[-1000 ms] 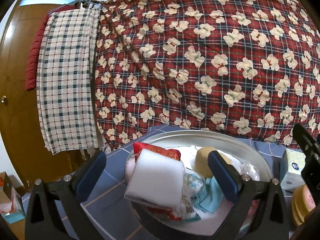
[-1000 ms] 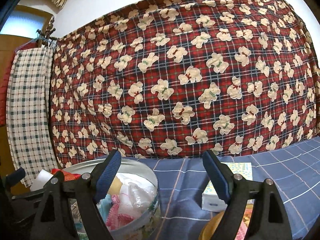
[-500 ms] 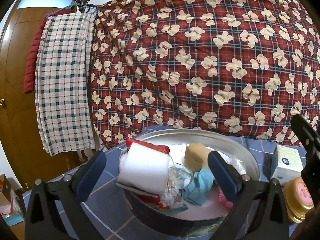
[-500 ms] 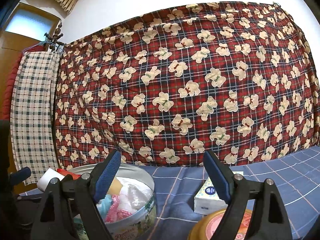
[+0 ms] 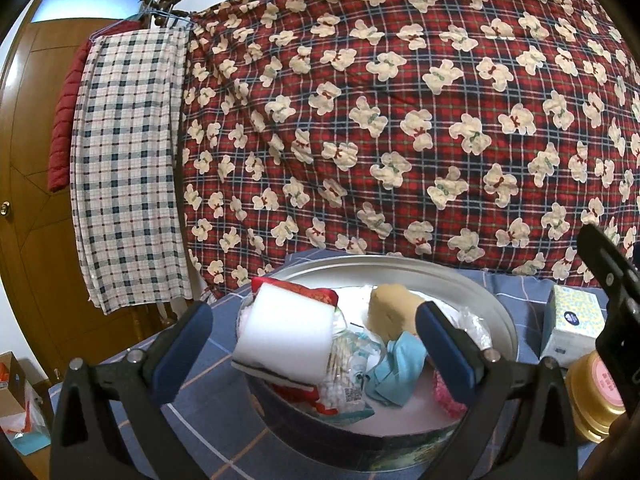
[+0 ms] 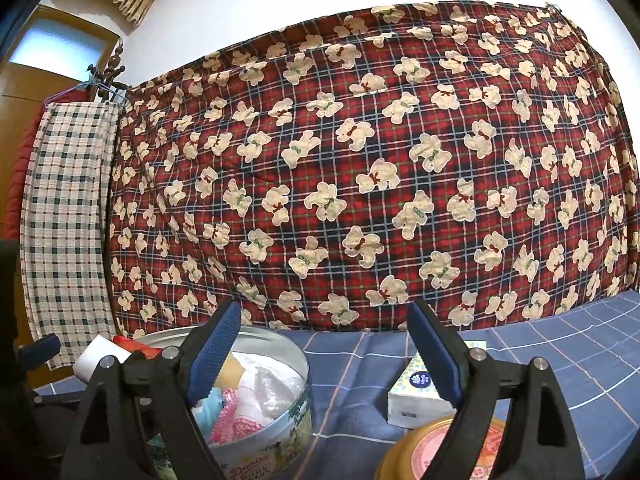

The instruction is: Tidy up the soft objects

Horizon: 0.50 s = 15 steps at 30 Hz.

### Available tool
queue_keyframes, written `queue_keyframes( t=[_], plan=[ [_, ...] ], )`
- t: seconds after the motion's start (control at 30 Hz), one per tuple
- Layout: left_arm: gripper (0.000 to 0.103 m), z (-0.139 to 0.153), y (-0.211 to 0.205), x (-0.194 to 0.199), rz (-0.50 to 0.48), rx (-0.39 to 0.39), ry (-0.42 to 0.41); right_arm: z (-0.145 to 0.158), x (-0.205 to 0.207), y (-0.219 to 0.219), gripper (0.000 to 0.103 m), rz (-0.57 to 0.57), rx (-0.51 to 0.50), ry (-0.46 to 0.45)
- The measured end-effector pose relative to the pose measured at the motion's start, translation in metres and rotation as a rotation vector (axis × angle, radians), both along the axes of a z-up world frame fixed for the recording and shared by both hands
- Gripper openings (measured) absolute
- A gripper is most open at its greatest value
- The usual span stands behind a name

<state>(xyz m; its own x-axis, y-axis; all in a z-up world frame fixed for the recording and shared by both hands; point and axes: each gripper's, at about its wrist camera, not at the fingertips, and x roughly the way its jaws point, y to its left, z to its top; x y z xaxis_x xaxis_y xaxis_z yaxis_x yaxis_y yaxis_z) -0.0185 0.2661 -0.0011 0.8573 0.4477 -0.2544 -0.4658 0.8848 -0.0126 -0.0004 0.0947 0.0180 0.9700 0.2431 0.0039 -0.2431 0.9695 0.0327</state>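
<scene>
- Behind everything hangs a red plaid blanket (image 5: 400, 120) printed with cream bears; a checked cloth (image 5: 128, 168) hangs to its left, by a wooden door (image 5: 28, 208).
- Blue checked cloth covers the table (image 6: 560, 360), and the round metal tin (image 5: 496, 312) stands on it; I place everything else from that tin.
- My left hand-held gripper (image 5: 312, 340) hovers over the tin's near rim with its jaws spread wide and nothing between the pads.
- Inside the tin, at its left, a white sponge block (image 5: 288, 336) lies on top of a red packet (image 5: 316, 294).
- Toward the back of the tin sits a tan sponge (image 5: 392, 308), with a light blue cloth (image 5: 396, 368) in front of it and a pink mesh piece (image 6: 236, 420) at the right.
- My right hand-held gripper (image 6: 324, 352) hangs just right of the tin, jaws wide and empty.
- Right of the tin, a tissue box (image 6: 416, 392) stands on the table, with a gold-lidded jar (image 6: 424, 456) nearer me.
</scene>
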Motion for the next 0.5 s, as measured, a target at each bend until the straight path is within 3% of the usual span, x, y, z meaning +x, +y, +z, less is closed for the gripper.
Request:
queue_keyframes(
  t=[0.5],
  plan=[
    [0.103,0.0002,-0.001,-0.0005,0.0,0.002,0.001,-0.0003,0.001,-0.0004,0.087,0.0,0.004,0.006]
  ],
)
